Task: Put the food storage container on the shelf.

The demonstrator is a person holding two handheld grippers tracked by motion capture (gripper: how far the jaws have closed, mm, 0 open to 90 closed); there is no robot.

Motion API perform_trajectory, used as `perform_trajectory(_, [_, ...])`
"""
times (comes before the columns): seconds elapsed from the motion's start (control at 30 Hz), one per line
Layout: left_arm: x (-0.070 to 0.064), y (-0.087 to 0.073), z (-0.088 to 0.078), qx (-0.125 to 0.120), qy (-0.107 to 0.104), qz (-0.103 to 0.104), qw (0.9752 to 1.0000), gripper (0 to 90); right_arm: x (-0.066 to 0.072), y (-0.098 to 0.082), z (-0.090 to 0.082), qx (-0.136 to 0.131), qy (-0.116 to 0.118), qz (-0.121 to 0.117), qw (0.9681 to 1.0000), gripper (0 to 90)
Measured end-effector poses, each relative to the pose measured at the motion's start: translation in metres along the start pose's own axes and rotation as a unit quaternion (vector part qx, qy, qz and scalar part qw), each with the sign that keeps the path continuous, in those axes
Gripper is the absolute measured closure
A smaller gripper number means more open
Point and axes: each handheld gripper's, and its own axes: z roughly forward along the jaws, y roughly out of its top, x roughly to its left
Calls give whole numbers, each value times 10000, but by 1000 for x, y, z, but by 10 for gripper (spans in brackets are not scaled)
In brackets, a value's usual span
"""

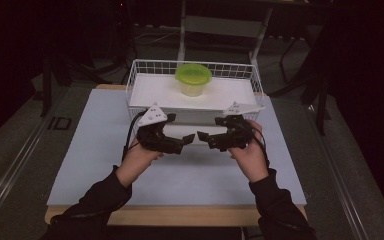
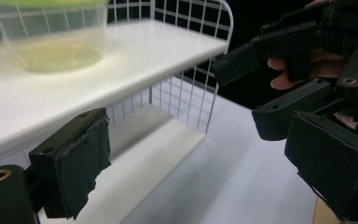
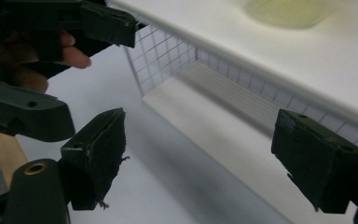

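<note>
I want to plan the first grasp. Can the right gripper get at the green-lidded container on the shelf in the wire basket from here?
Probably yes. The right gripper is open, holds nothing, and hangs just in front of the wire basket. The container stands alone on the white shelf, open from above; only the basket's front rim must be cleared.

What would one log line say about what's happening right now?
left gripper: open, empty | right gripper: open, empty | both: tips facing, before wire basket | green-lidded clear container: on white shelf, untouched
</note>
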Motion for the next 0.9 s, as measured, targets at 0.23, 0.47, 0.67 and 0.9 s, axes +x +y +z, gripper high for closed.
perform_trajectory(0.23, [-9,-30,-7,155,-102,113,9998,74,10,-32,9,32,44,-181,9998,174])
perform_trajectory(0.47, [-16,-52,-7,305,-86,277,9991,74,9,-62,15,-68,103,-94,9999,176])
perform_trajectory(0.67, [-19,-65,-6,333,-154,259,9990,74,10,-73,21,-47,101,-147,9998,176])
perform_trajectory(0.9, [-22,-71,-9,329,-206,227,9990,75,11,-81,21,-269,0,-279,9992,180])
